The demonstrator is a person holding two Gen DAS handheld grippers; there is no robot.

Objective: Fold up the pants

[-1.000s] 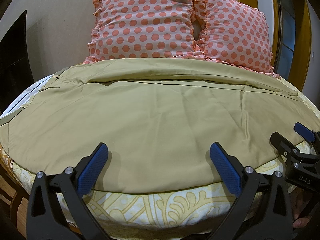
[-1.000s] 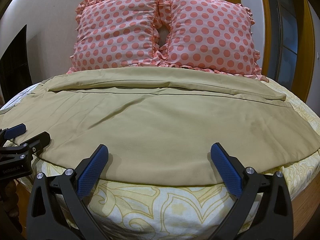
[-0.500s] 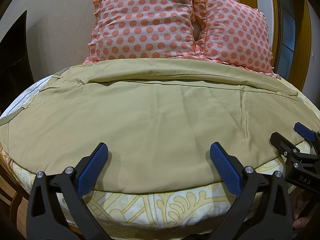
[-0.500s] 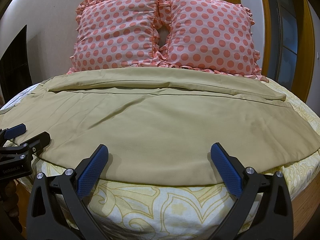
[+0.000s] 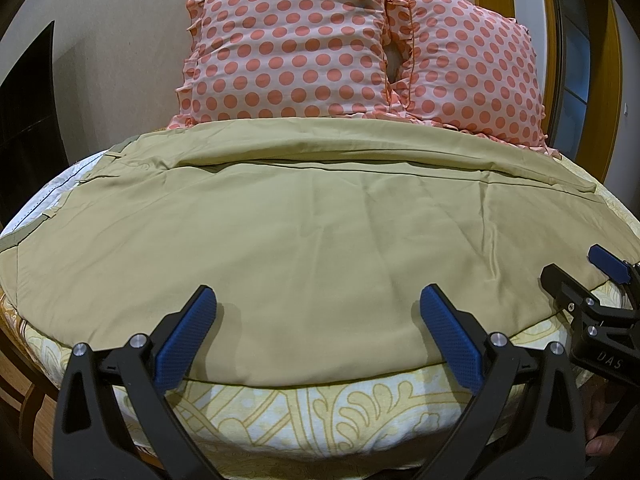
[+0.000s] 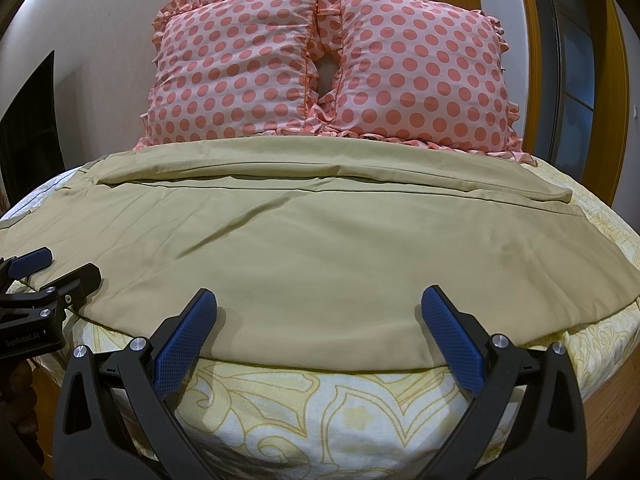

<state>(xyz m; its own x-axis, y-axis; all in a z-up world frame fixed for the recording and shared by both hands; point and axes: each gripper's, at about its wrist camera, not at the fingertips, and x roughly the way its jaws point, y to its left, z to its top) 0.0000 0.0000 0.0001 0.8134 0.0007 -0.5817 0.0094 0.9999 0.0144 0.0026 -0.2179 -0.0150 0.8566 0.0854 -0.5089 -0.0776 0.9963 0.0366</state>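
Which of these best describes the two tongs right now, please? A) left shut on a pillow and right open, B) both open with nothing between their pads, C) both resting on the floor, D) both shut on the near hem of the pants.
B: the left tongs and the right tongs both stand spread wide at the near edge of the khaki pants, which lie flat on the bed sheet, ungripped.

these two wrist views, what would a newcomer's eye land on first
The two pink polka-dot pillows propped against the wall at the head of the bed stand out most. Below them the khaki pants lie spread flat across the yellow-patterned bedsheet, filling the middle. In the foreground the blue-padded left tongs and right tongs are both open at the pants' near edge, gripping nothing.
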